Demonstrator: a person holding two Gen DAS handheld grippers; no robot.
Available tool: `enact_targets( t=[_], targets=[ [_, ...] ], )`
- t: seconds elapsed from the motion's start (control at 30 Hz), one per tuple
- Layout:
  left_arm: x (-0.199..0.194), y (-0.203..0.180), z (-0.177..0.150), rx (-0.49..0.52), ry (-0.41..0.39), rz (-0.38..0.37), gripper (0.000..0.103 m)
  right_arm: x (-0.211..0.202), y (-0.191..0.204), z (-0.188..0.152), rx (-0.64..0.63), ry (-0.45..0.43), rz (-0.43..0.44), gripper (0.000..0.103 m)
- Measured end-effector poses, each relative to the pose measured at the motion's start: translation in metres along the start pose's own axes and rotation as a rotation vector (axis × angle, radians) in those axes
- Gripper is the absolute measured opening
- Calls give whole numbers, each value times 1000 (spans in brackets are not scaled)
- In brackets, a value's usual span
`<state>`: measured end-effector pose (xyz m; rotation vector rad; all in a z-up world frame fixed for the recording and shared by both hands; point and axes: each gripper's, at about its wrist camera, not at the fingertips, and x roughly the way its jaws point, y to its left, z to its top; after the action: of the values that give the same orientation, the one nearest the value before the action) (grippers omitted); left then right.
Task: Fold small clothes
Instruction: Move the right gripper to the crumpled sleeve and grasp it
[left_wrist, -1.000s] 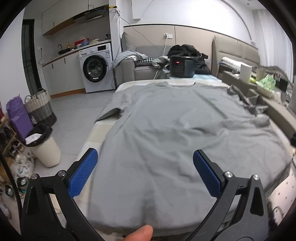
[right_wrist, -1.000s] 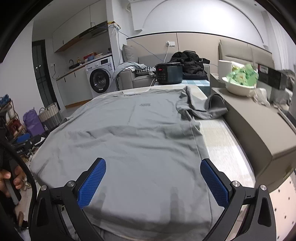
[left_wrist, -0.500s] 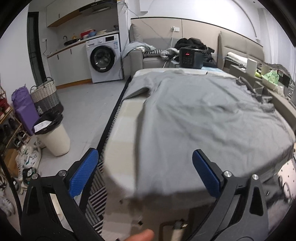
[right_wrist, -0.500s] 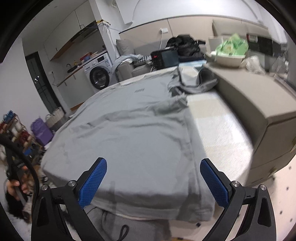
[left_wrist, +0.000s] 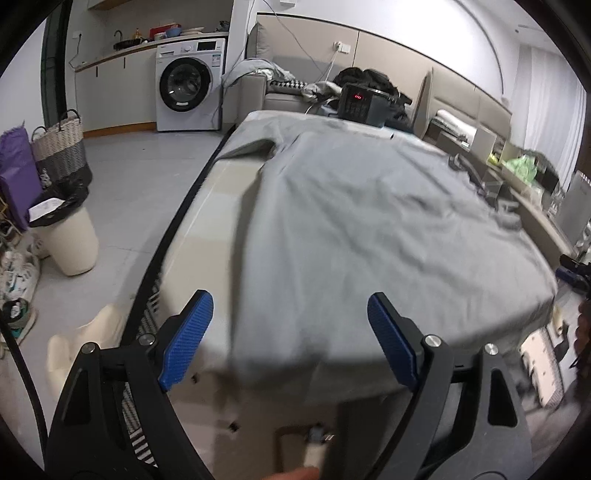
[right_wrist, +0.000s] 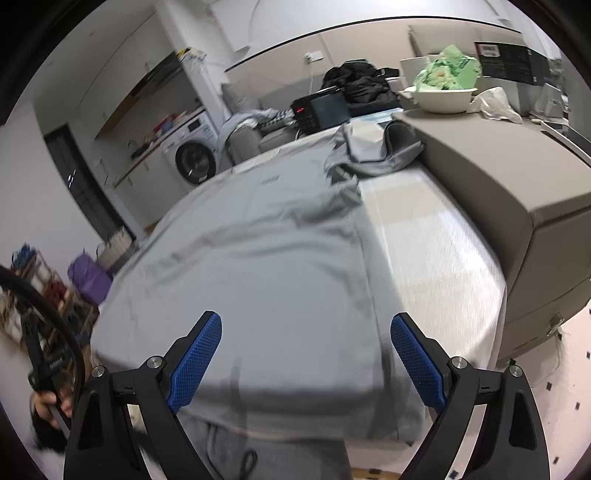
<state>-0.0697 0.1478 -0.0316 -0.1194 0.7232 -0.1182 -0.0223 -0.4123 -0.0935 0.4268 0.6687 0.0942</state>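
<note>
A large grey T-shirt (left_wrist: 369, 229) lies spread flat over a pale table (left_wrist: 207, 229), collar at the far end, hem hanging over the near edge. It also shows in the right wrist view (right_wrist: 258, 273). My left gripper (left_wrist: 290, 338) is open and empty, above the near left hem corner. My right gripper (right_wrist: 306, 363) is open and empty, above the near right part of the hem. Another grey garment (right_wrist: 373, 151) lies crumpled at the far right of the table.
A grey cabinet (right_wrist: 509, 177) borders the table's right side, with a white bowl (right_wrist: 443, 99) on it. A black cooker (left_wrist: 360, 103) stands past the far end. A white bin (left_wrist: 70, 236), a wicker basket (left_wrist: 59, 147) and a washing machine (left_wrist: 190, 85) stand left.
Both grippers have pulled back and risen from over the shirt to beyond the table's near edge. The left one shifted left. Both stayed open and empty.
</note>
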Motion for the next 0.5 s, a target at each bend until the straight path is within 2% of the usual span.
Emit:
enact_targets(
  t=[0.1,0.17,0.33,0.5],
  targets=[
    [10,-12,29,-17,-23,3,92,5,-9,26,82,-38,15,95],
    [17,-21,51,-19,-60,7,102,13,-15,46,120,-53,8,95],
    [44,-44,105,-36,-120,24,102,37,-22,94,121,-54,-42,95],
    [89,-64,148,-65,-113,-18,102,71,-30,144,129,-31,-11,95]
  ],
)
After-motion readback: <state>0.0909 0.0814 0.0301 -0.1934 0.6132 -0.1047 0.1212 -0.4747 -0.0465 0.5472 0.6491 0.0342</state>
